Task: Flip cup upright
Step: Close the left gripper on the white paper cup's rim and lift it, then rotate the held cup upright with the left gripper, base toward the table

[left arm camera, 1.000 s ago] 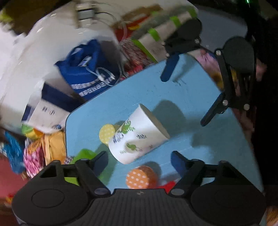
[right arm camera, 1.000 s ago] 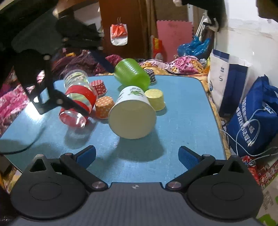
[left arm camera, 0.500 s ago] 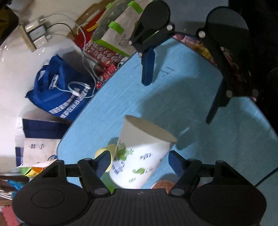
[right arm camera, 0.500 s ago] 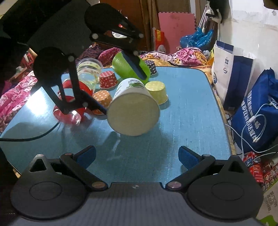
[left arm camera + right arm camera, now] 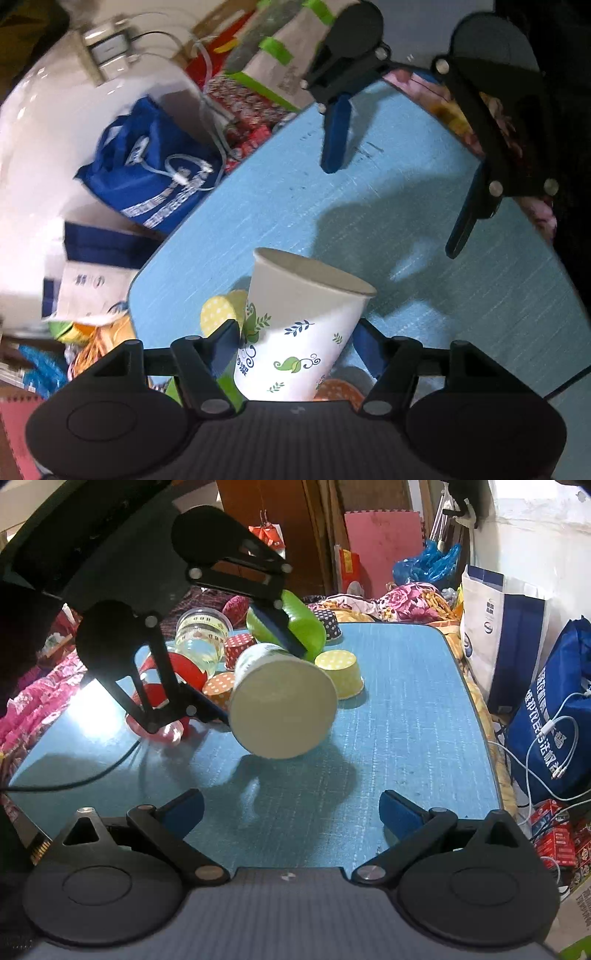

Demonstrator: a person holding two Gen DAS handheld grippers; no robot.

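Lifted now — paper cup (image 5: 301, 328) in left gripper (image 5: 295, 345) jaws.

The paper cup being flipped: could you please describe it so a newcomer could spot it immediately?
On the blue table, look among the cluster of small cups. The paper cup sits between the jaws of the left gripper, tilted. Unlike its dotted neighbours, it is white with green leaf prints and far larger.

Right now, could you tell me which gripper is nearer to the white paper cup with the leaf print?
Left. The left gripper has its fingers on either side of the paper cup, gripping it tilted. The right gripper is open and stands apart from the cup, across bare blue table.
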